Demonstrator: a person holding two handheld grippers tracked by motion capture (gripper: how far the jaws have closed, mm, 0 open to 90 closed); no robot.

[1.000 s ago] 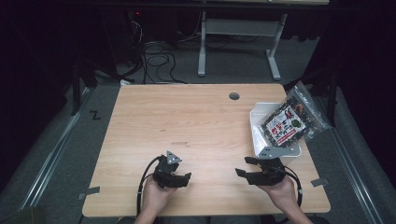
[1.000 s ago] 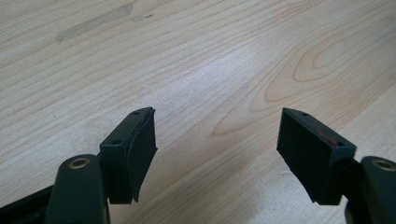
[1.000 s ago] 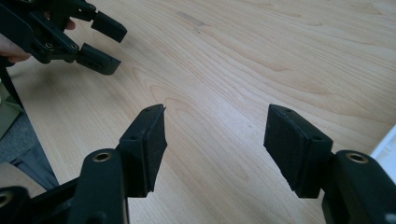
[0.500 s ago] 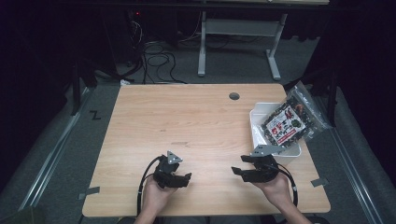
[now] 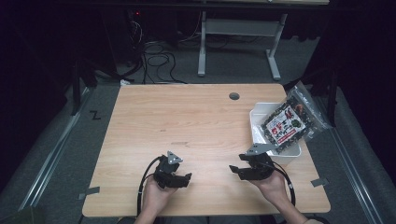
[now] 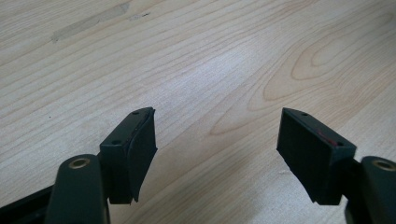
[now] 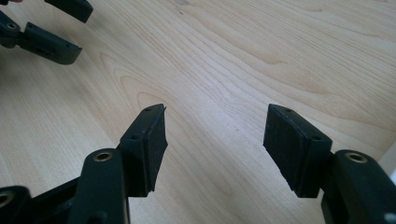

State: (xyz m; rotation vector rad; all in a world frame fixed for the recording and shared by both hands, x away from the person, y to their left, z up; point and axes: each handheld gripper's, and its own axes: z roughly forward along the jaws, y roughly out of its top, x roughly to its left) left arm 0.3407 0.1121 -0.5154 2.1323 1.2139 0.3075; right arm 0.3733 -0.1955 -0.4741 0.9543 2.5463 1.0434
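Observation:
On the light wooden table (image 5: pixel 196 121), my left gripper (image 5: pixel 185 180) rests near the front edge in a hand, pointing right. Its black jaws stand wide apart in the left gripper view, where the left gripper (image 6: pixel 217 114) has only bare wood between them. My right gripper (image 5: pixel 235 170) is held a little right of centre and points left toward the other one. The right gripper (image 7: pixel 215 111) is also open over bare wood. A white tray (image 5: pixel 258 133) sits at the table's right edge. A clear snack bag (image 5: pixel 289 123) with a red label lies across it.
A round cable hole (image 5: pixel 234 96) is in the table's far right part. Tape strips mark the front corners (image 5: pixel 88 192). The left gripper's jaws (image 7: pixel 44 39) show at the top left of the right gripper view. Cables and a desk frame (image 5: pixel 238 42) lie on the floor beyond.
My right gripper has shifted a little to the left and slightly away from the front edge, still open. The left gripper has stayed where it was.

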